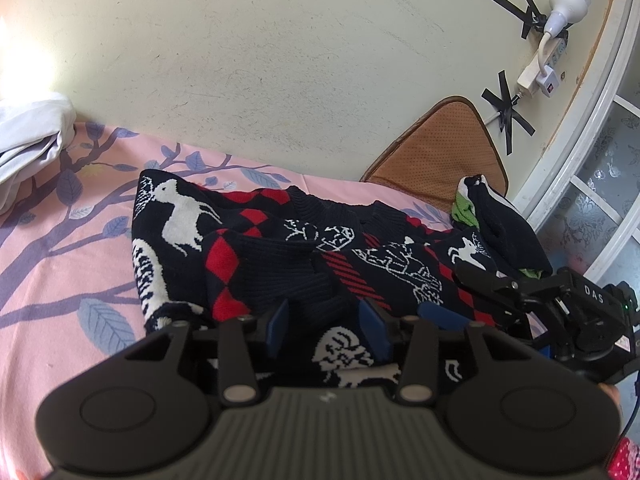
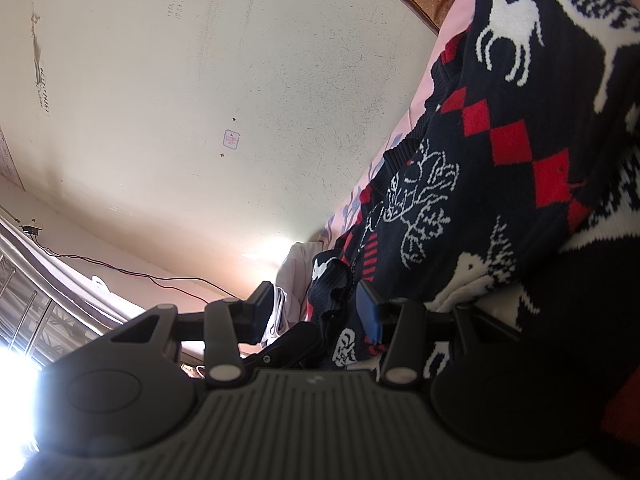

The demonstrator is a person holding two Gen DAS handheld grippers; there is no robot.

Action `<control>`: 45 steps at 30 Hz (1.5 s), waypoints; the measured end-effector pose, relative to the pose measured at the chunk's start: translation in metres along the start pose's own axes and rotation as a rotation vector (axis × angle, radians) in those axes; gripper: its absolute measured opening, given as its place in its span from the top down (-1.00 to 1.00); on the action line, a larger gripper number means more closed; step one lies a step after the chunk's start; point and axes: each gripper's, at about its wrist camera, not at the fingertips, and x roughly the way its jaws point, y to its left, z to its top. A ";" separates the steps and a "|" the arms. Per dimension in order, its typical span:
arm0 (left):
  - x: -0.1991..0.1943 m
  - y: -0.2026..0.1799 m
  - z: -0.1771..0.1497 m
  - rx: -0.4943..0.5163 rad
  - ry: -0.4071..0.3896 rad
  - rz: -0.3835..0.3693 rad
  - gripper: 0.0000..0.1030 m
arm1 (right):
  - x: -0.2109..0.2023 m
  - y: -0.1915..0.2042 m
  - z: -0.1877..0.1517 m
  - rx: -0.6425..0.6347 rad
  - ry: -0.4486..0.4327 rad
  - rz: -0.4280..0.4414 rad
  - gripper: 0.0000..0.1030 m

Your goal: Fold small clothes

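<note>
A navy knit sweater (image 1: 280,240) with white deer and red diamonds lies crumpled on the pink leaf-print bedsheet (image 1: 60,280). My left gripper (image 1: 326,328) hangs low over its near edge. Its blue pads stand apart with sweater fabric lying between them, and I see no pinch. My right gripper (image 1: 456,294) comes in sideways at the sweater's right edge. In the right wrist view the sweater (image 2: 500,160) fills the right side and drapes over one finger of the right gripper (image 2: 314,308). The other finger is free, so this gripper is open.
A white cloth (image 1: 32,136) is bundled at the bed's far left. A brown cushion (image 1: 440,152) leans on the wall, with a dark and green garment (image 1: 496,216) before it. A window frame (image 1: 580,160) and a taped power strip (image 1: 536,76) are at the right.
</note>
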 end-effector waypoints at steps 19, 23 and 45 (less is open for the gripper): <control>0.000 -0.002 0.000 0.009 0.000 0.001 0.16 | -0.001 -0.001 0.000 0.003 -0.001 -0.004 0.07; 0.000 -0.002 0.000 0.010 0.000 0.002 0.16 | -0.002 0.000 0.000 0.004 -0.001 -0.004 0.07; 0.001 -0.004 0.000 0.017 0.001 -0.005 0.06 | -0.002 0.003 0.000 -0.025 0.001 -0.021 0.07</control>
